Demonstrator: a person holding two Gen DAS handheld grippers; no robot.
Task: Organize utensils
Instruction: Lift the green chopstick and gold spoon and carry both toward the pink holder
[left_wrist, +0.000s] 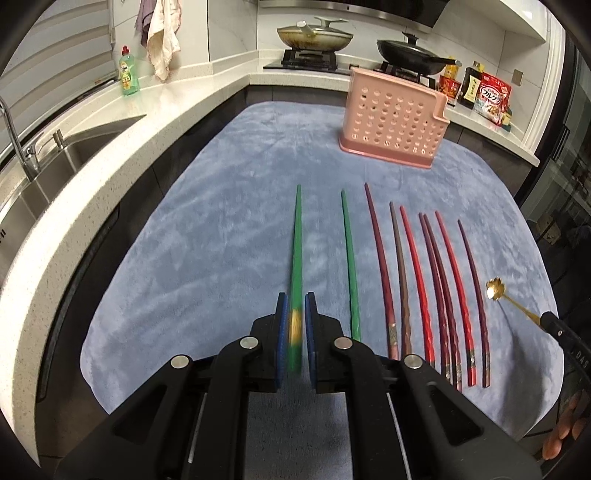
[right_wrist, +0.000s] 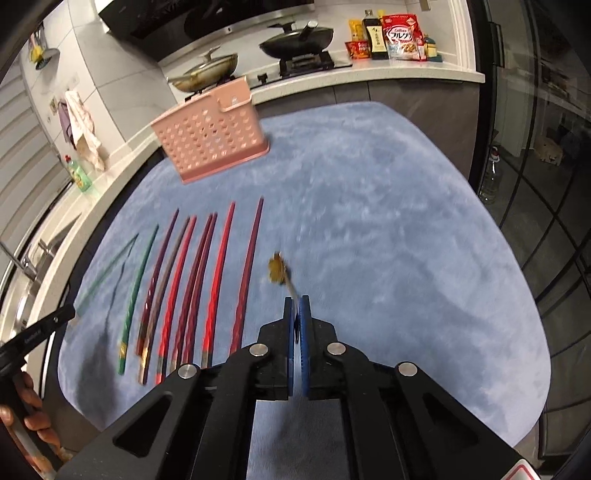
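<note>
The left gripper (left_wrist: 295, 314) has its blue ribbed pads closed on a slim green plastic chopstick (left_wrist: 296, 240), lifted off the plush blue-grey towel (left_wrist: 221, 221) and pointing to 12 o'clock. The right gripper (right_wrist: 296, 314) pinches the thin handle of a gold metal flower-shaped spoon (right_wrist: 277, 271). The perforated pink plastic utensil holder (left_wrist: 391, 122) stands at 1 o'clock beyond a second green chopstick (left_wrist: 349, 258) and the faceted red and purple chopsticks (left_wrist: 417, 280).
</note>
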